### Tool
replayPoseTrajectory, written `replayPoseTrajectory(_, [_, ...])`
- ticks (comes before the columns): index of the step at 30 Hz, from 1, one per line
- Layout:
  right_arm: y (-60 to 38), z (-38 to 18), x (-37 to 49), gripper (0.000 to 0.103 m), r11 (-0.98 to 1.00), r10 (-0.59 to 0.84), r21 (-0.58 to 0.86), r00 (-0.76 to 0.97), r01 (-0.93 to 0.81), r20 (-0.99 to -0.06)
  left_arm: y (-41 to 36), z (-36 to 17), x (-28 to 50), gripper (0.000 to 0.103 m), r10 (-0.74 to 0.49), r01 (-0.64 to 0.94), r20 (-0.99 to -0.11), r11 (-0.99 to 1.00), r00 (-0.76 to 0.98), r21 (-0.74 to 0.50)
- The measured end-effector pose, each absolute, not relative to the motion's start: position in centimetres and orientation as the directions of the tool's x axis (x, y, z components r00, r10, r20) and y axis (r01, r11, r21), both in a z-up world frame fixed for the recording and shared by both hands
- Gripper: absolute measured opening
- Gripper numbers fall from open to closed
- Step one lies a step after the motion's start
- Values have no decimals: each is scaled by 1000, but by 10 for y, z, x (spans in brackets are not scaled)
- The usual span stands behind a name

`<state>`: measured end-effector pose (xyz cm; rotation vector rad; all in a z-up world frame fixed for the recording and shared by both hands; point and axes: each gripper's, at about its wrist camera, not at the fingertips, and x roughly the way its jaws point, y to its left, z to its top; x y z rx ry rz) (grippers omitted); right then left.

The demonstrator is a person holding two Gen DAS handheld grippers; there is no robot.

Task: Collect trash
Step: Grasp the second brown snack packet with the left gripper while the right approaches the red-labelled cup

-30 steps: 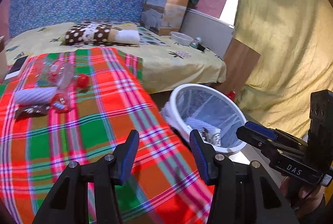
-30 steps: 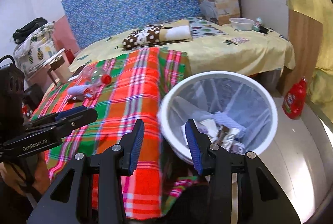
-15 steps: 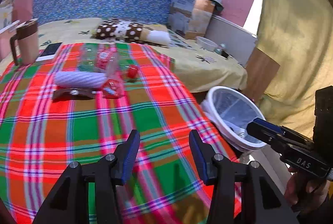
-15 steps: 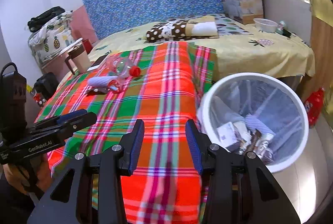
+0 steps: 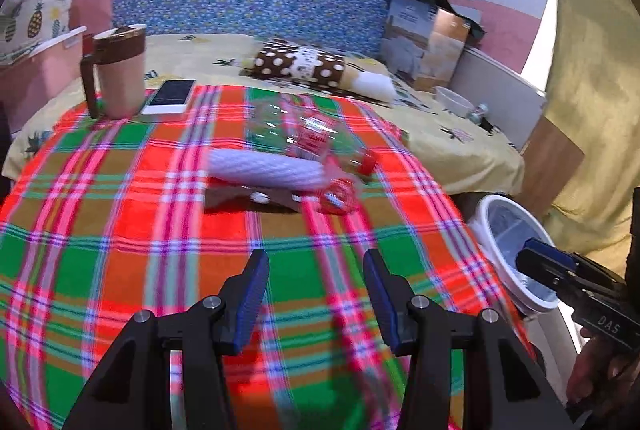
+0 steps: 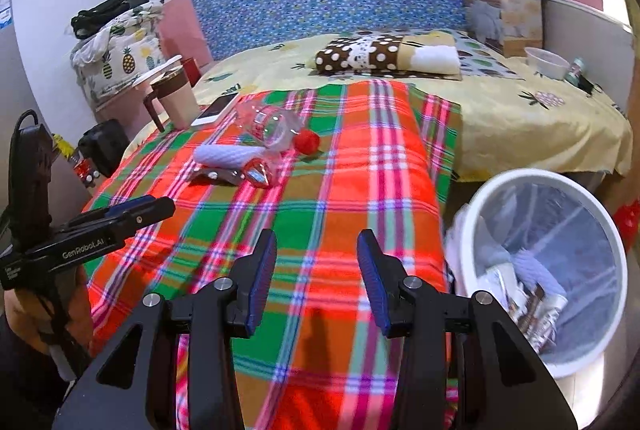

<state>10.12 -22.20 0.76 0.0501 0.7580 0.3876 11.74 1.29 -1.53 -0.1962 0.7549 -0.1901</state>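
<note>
Both grippers hang over the near, bare stretch of the plaid blanket [image 6: 320,198]: left gripper [image 5: 316,290] spread and empty, right gripper [image 6: 316,278] empty, its jaws just opening wider. The trash pile [image 5: 288,166] lies farther in; the bin [image 6: 548,270] stands off the bed's right edge
</note>
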Motion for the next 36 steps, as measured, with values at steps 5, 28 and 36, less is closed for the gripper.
replayPoseTrajectory(5, [-205, 5, 116, 51, 920, 375, 185, 644, -345, -666, 34, -16, 132, 49, -213, 75, -663, 970, 718, -230])
replayPoseTrajectory(28, [-126, -27, 182, 55, 925, 343, 155, 582, -347, -738, 96, -42, 184, 49, -199, 58, -701, 974, 685, -220])
replayPoseTrajectory(36, [-127, -31, 185, 50, 934, 322, 153, 574, -323, -753, 96, -42, 191, 49, -209, 83, -704, 974, 679, -209])
